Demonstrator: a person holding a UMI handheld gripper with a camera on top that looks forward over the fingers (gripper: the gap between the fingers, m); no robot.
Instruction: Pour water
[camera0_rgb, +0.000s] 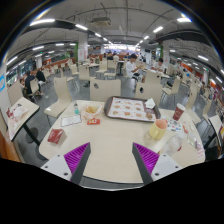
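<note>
My gripper (112, 158) hangs above the near edge of a pale round table (110, 140). Its fingers, with purple pads (76, 155), are wide apart and hold nothing. Only bare tabletop lies between them. Beyond the right finger stand a pale orange cup (159, 128) and a brown cup (179, 112). A small clear container (172, 144) seems to stand just in front of them; I cannot make out what it is.
A grey tray (130, 108) with several small round items lies at the table's far side. A yellow item (91, 109), a red packet (93, 121), a card (70, 120) and a red thing (55, 136) lie to the left. Chairs, tables and people fill the hall beyond.
</note>
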